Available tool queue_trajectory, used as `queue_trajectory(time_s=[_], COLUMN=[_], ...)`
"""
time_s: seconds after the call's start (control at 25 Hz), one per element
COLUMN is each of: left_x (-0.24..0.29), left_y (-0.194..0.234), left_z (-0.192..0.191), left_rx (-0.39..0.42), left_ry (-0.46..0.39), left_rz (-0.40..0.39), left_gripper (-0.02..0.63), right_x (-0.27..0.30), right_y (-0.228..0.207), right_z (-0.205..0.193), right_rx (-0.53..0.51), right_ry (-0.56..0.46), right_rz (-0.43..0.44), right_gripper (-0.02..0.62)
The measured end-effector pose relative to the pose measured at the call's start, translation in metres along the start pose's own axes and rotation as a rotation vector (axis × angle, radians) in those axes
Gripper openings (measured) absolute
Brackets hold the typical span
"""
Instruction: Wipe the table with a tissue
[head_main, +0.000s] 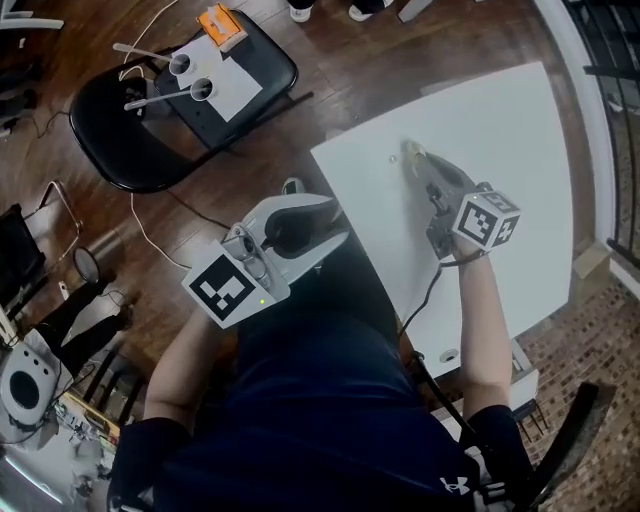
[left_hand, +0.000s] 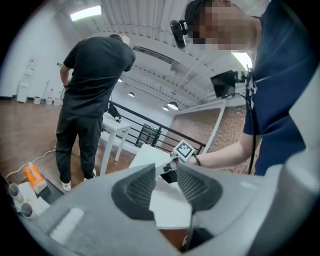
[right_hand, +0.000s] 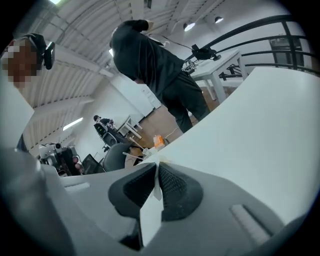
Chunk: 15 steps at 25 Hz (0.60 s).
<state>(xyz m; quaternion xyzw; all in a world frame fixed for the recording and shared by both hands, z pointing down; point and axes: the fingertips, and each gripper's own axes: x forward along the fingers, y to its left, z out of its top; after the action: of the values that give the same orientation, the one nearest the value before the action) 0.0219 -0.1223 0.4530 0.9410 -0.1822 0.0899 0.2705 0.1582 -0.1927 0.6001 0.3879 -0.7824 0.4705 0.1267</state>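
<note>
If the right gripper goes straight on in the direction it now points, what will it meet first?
Probably the white table top: the right gripper, shut on the tissue, points down and across it. How close the tissue already is to the surface, I cannot tell.

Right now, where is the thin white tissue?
The thin white tissue is pinched in the shut right gripper, at the head view's right, over the left part of the white square table.
</note>
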Motion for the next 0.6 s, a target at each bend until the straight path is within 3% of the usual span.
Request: queue_trajectory(time_s=[0.36,0.6], left_x=[-0.002,-0.006], left_y=[0.013,0.012], left_z=[-0.005,-0.004], left_rx=[-0.067,-0.077], left_ry=[-0.041,-0.048], left_rz=[0.008,0.002], left_gripper=[0.123,0.121], right_x=[0.006,0.01], right_y=[-0.043,-0.044], right_z=[0.0,-0.006], right_rx=[-0.142,-0.177], right_ry=[0.061,0.085], right_rz=[-0.224,-0.279], right_gripper=[0.021,0.02])
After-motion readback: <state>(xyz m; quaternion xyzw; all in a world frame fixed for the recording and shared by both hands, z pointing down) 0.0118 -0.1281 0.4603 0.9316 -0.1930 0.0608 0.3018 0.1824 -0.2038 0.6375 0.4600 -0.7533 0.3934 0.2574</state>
